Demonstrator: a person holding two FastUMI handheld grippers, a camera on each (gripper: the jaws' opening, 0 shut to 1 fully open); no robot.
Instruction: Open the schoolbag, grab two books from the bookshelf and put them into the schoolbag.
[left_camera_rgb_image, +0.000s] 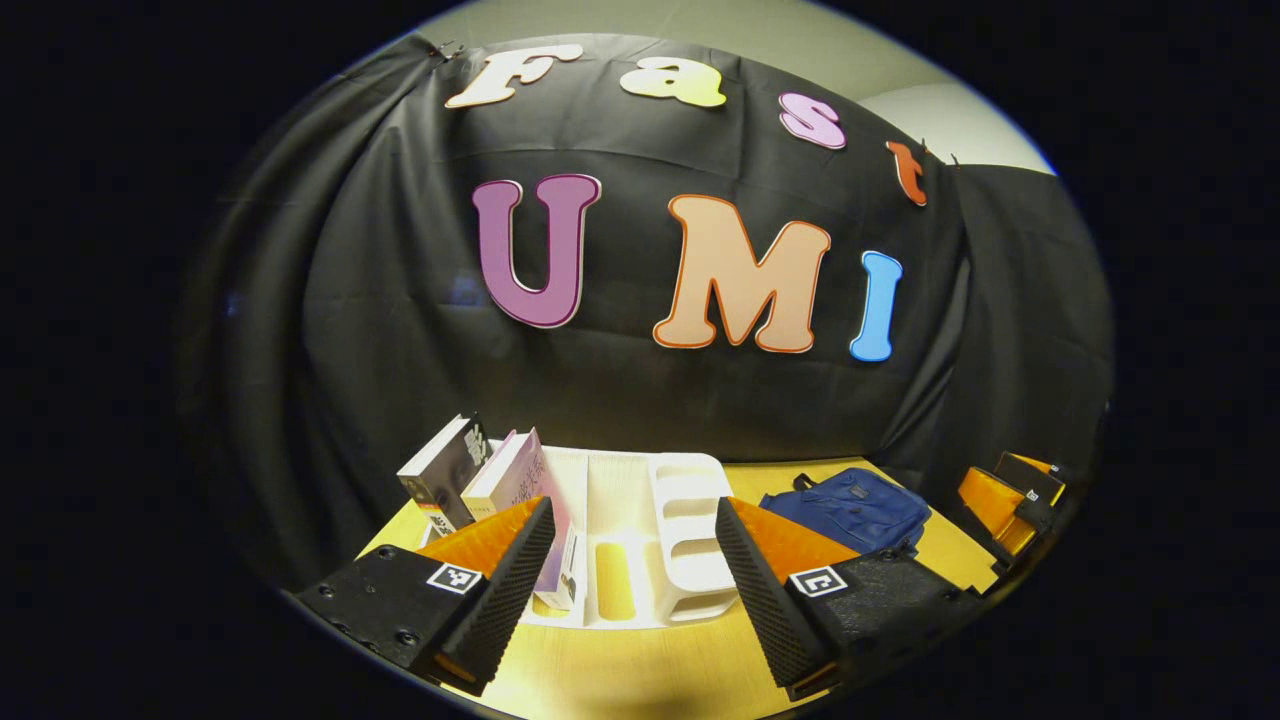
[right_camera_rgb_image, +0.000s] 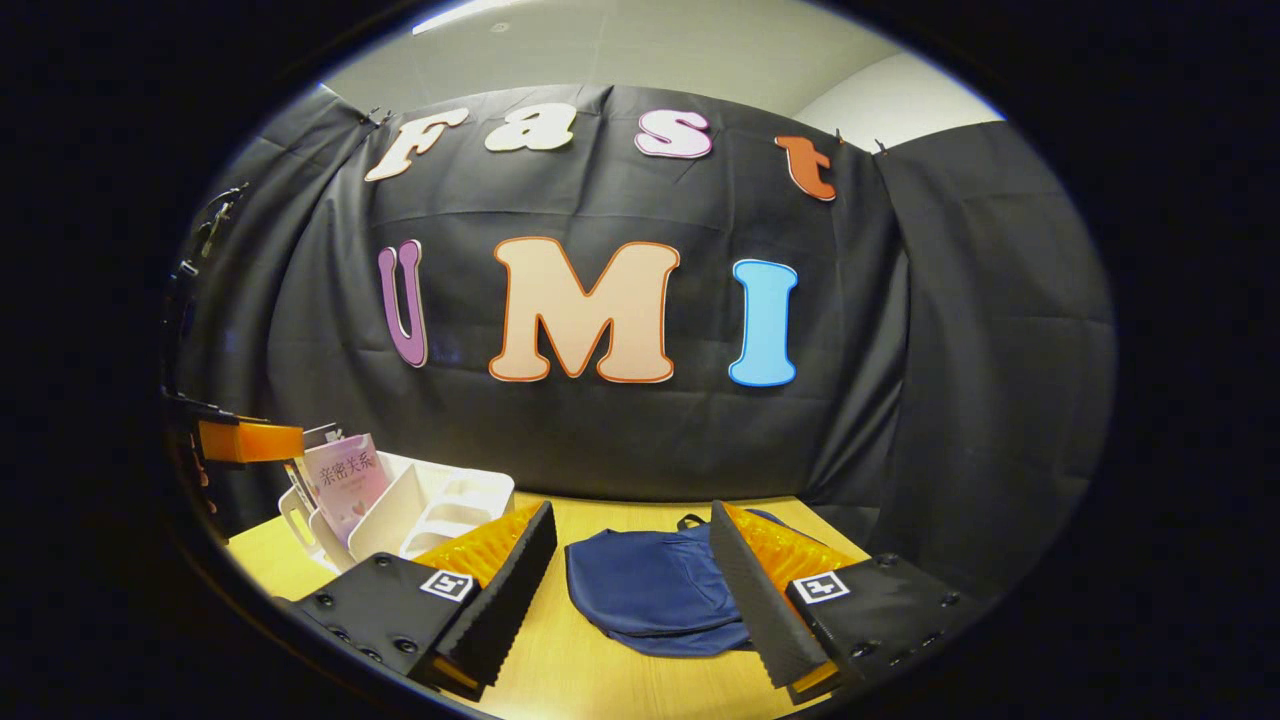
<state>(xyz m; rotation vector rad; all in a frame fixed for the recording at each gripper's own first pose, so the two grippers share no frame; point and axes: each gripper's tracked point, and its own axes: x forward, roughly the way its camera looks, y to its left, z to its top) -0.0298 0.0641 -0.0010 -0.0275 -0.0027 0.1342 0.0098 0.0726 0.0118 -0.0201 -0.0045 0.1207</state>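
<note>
Both claws gape wide, holding nothing: left claw (left_camera_rgb_image: 635, 570) faces bookshelf (left_camera_rgb_image: 640, 540) (books (left_camera_rgb_image: 515, 475) leaning), right claw (right_camera_rgb_image: 632, 580) faces schoolbag (right_camera_rgb_image: 645, 590) on counter (right_camera_rgb_image: 560, 660).

schoolbag (right_camera_rgb_image: 640, 590) navy | bookshelf (left_camera_rgb_image: 640, 540) white | table (right_camera_rgb_image: 600, 670) yellow wood

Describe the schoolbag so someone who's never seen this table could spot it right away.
Start at the yellow table in front of the black cloth wall. The white bookshelf holding books sits on one side; the schoolbag lies flat beside it. It is the only soft, dark blue thing there.
</note>
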